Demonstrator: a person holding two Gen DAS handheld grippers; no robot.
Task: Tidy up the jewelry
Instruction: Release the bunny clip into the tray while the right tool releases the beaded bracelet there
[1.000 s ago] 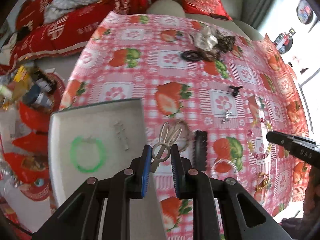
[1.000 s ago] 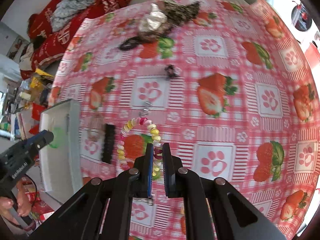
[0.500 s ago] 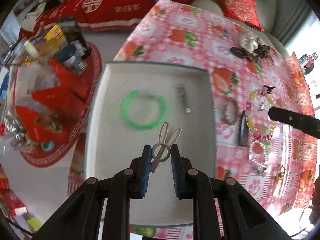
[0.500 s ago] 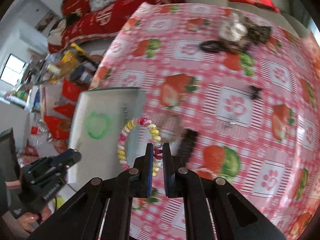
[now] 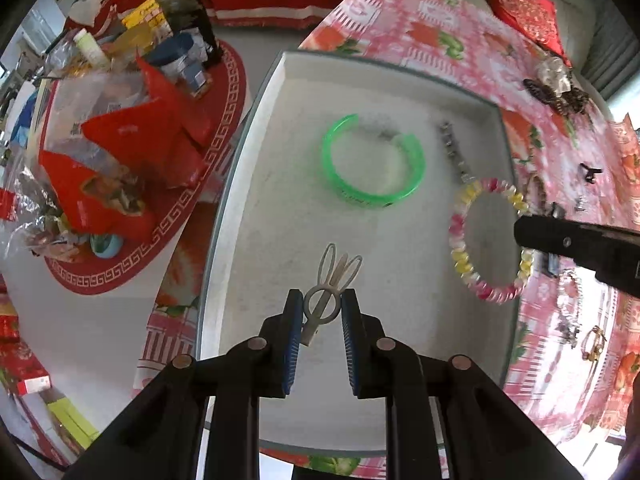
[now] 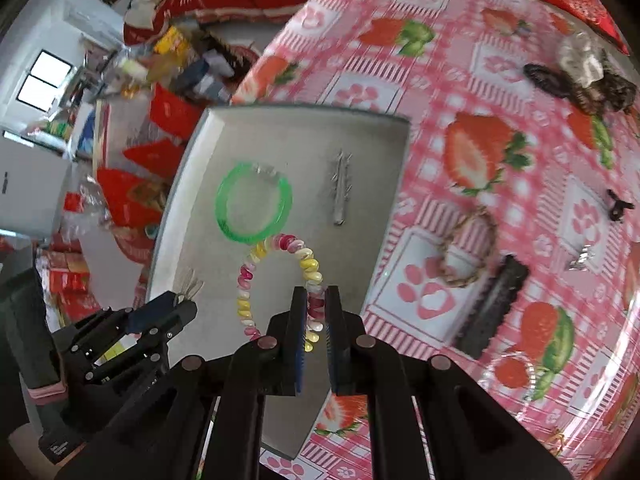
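My left gripper is shut on a pale bunny-ear hair clip and holds it over the grey tray. My right gripper is shut on a pink, yellow and white coil bracelet and holds it over the tray's right half; the bracelet also shows in the left wrist view under the right gripper's black tip. A green bangle and a silver hair clip lie in the tray.
On the strawberry tablecloth right of the tray lie a woven ring, a black comb clip, a small black clip, a small silver piece and scrunchies. Red bags and clutter sit on the floor left of the table.
Both grippers have moved left from over the tablecloth to over the tray, carrying the bunny clip and the coil bracelet. The bracelet now hangs above the tray's right part.
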